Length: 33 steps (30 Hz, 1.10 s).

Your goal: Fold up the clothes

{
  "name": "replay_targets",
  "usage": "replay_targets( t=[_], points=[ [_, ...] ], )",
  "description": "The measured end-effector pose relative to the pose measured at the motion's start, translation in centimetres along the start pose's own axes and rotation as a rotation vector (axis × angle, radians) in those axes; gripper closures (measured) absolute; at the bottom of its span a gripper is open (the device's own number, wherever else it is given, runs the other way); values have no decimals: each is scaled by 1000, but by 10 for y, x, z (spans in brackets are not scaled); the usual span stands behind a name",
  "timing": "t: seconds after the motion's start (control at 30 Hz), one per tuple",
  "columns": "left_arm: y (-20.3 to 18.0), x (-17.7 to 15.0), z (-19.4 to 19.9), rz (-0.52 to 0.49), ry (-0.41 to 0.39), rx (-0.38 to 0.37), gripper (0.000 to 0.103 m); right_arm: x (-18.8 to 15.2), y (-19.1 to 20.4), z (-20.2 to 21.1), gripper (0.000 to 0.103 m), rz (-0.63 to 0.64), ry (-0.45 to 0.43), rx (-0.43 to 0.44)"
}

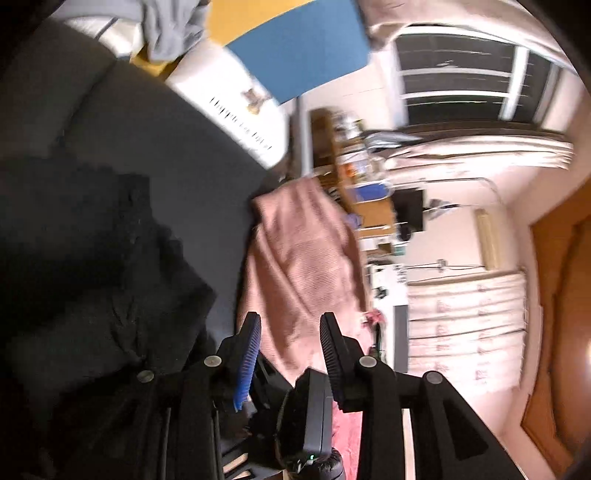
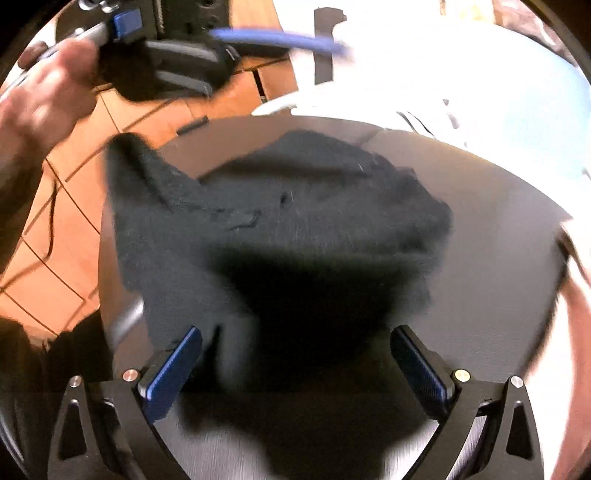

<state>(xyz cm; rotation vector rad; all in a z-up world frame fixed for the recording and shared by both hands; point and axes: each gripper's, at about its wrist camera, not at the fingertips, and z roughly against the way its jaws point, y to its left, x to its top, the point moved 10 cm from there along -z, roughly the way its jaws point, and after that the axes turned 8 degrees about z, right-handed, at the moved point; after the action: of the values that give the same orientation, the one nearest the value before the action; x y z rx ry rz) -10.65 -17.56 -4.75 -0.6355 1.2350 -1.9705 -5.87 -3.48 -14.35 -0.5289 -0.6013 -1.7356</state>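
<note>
A black knitted garment (image 2: 295, 206) lies crumpled on the dark round table (image 2: 498, 258), with one sleeve or corner reaching toward the table's left rim. My right gripper (image 2: 297, 347) hovers over the garment's near edge. Its jaws are spread wide and its blue pads touch nothing. In the left wrist view the same black garment (image 1: 92, 258) fills the left side. My left gripper (image 1: 291, 328) is off the garment's edge, open, with nothing between its fingers. The right wrist view shows a hand (image 2: 44, 96) holding that left tool above the table's far left rim, one blue finger (image 2: 280, 37) blurred.
A pink cloth (image 1: 303, 258) hangs beside the table past the left gripper. Grey clothes (image 1: 173, 29) and a blue and yellow board (image 1: 303, 48) lie beyond the table. White bedding (image 2: 461, 74) is behind it, and wood flooring (image 2: 55, 221) with a cable lies to the left.
</note>
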Motion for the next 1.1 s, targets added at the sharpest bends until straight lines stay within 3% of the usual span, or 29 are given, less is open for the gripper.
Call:
replay_targets(
  t=[0.07,0.13,0.2,0.27,0.4,0.5,0.57,0.6,0.63,0.7,0.77,0.8,0.83,0.9,0.97,1.03,1.1],
  points=[
    [4,8,29,-28,-49,-17,69,-13,-2,14,0,-12,14,-11],
    [30,17,62,-46,-121,33,69,-23,8,33,0,-17,28,-19],
    [69,21,95,-48,-201,103,68,-20,21,54,0,-21,-8,22],
    [100,16,115,-28,-231,136,68,0,42,59,0,-6,-39,85],
    [141,-6,130,-91,-254,197,68,17,79,43,0,-25,-30,236],
    [139,-27,112,-200,-224,187,68,23,104,29,0,-53,-6,348],
    [132,-41,95,-271,-199,179,68,32,91,3,2,-138,-14,352],
    [132,-51,88,-327,-171,203,68,40,82,-11,18,-186,-26,362],
    [132,-62,81,-387,-141,231,68,42,83,-10,43,-224,-53,384],
    [140,-84,58,-473,-72,293,68,31,80,-7,62,-305,-88,390],
    [151,-98,48,-550,-53,350,71,-2,75,-15,64,-360,-36,340],
    [157,-105,44,-589,-45,378,71,-14,72,-17,83,-379,-29,322],
    [162,-112,40,-627,-38,406,71,-26,70,-19,84,-398,-22,305],
    [156,-111,44,-626,-49,402,71,-34,66,-10,80,-478,-68,321],
    [148,-110,48,-629,-64,392,70,-34,66,2,51,-497,-110,343],
    [135,-105,53,-672,-105,388,70,-25,57,14,6,-482,-166,309],
    [121,-104,54,-695,-129,353,69,-16,47,26,0,-466,-223,274]
  ],
)
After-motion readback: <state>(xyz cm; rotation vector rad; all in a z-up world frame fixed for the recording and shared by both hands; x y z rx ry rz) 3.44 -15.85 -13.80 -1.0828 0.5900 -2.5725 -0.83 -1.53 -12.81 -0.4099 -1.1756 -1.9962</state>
